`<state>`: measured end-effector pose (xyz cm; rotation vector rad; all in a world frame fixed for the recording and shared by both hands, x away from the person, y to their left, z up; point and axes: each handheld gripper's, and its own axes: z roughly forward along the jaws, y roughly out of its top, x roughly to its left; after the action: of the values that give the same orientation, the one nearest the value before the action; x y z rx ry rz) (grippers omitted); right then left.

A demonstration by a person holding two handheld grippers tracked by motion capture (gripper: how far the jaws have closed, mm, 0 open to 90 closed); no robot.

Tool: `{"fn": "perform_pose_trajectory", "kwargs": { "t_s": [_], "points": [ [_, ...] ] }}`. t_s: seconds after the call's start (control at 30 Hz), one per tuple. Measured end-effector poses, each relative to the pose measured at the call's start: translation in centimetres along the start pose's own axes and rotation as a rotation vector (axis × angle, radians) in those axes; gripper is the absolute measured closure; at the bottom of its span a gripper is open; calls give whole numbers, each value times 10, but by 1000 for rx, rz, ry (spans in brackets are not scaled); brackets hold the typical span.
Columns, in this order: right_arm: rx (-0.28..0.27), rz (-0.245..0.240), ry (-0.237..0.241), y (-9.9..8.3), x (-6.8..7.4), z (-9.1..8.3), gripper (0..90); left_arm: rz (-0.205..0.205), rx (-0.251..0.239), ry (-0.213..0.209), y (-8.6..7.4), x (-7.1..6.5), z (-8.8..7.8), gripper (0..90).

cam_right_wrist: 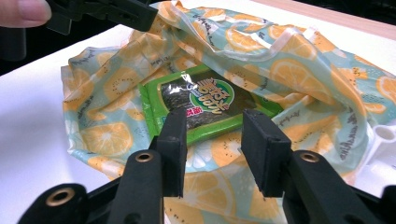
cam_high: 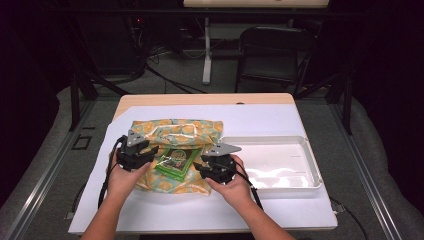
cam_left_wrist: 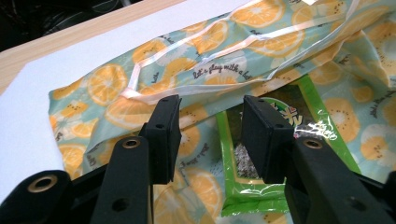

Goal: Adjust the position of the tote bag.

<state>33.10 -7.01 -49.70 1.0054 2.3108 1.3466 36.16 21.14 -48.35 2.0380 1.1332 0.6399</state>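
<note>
- A person sits at a table covered with a white sheet [cam_high: 165, 210], a black two-jaw gripper in each hand
- A flat plastic bag [cam_high: 172, 132] printed with orange slices on pale teal lies in the middle of the sheet; small script on it reads "let's play with a", the rest cut off by a fold [cam_left_wrist: 219, 72]
- A green snack packet [cam_high: 176, 161] lies on top of the bag, between the two grippers; its round label carries yellow lettering, not in Latin letters, which I cannot read [cam_right_wrist: 212, 95]
- The left gripper [cam_high: 150, 152] hovers at the packet's left edge, jaws spread wide, nothing between them
- The right gripper [cam_high: 202, 165] hovers at the packet's right edge, jaws likewise apart and gripping nothing
- A white tray [cam_high: 312, 172] sits just right of the bag
</note>
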Motion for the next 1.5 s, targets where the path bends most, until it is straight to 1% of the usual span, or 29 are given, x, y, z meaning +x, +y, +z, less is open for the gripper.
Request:
{"fn": "perform_pose_trajectory", "kwargs": {
  "t_s": [0.03, 0.1, 0.2, 0.3, 0.43, 0.5, 0.6, 0.67, 0.73, 0.83, 0.9, 0.93, 0.97, 1.0, 1.03, 1.07, 1.1, 1.17, 1.2, 1.23, 1.3, 1.33, 1.37, 1.43, 1.5],
  "points": [
    [-1, -1, -1, 0, 0, -1, 604, -2, -6, -3, 1, 0, 1, 570],
    [-2, -1, -5, -1, 0, -3, 596, 2, -1, -10, 2, -1, 1, 570],
    [-7, 2, -8, -2, -1, -4, 576, 20, 6, -10, 2, -4, 5, 577],
    [-9, 11, -4, -2, -1, -4, 572, 19, 17, -26, 2, -5, 7, 578],
    [-10, 15, -3, -2, 1, -3, 565, 7, 25, -51, 2, -7, 10, 577],
    [-13, 15, -5, -2, 1, -2, 565, 20, 25, -47, 2, -8, 11, 575],
    [-9, 13, -9, -2, 0, -3, 565, 24, 29, -44, 2, -11, 14, 559],
    [-7, 11, -10, -2, 0, -3, 567, 23, 24, -46, 2, -11, 14, 554],
    [-9, -5, -14, -2, 0, -4, 570, 21, 19, -52, 3, -10, 14, 545],
    [-4, -11, -14, 1, -2, -4, 573, 17, 14, -50, 4, -10, 14, 542],
    [-1, -22, -16, 6, -5, -3, 571, 19, 16, -46, 4, -8, 14, 542],
    [5, -55, -34, 12, -7, 0, 562, 16, 17, -42, 4, -8, 15, 542],
    [5, -55, -34, 12, -7, 0, 562, 18, 18, -41, 4, -7, 15, 542],
    [19, -84, -54, 19, -10, 3, 557, 16, 15, -43, 4, -6, 14, 538],
    [19, -84, -54, 19, -10, 3, 557, 16, 15, -43, 4, -6, 14, 538],
    [28, -101, -60, 28, -14, 7, 545, 15, 12, -42, 4, -6, 14, 538],
    [28, -101, -60, 28, -14, 7, 545, 11, 6, -41, 4, -6, 14, 538],
    [25, -111, -68, 37, -17, 11, 544, 11, 7, -41, 4, -5, 14, 538],
    [25, -117, -72, 45, -19, 18, 541, 8, 11, -38, 4, -4, 13, 538],
    [25, -117, -72, 45, -19, 18, 541, 8, 11, -38, 4, -4, 13, 538],
    [44, -126, -79, 52, -21, 26, 539, 8, 10, -37, 4, -3, 13, 538],
    [53, -134, -78, 57, -21, 34, 536, 8, 11, -33, 4, -2, 12, 538],
    [53, -134, -78, 57, -21, 34, 536, 8, 11, -33, 4, -2, 12, 538],
    [48, -141, -70, 61, -20, 41, 534, 4, 14, -31, 3, 0, 11, 538],
    [55, -152, -63, 65, -18, 47, 534, -1, 14, -28, 3, 2, 11, 538]
  ]
}}
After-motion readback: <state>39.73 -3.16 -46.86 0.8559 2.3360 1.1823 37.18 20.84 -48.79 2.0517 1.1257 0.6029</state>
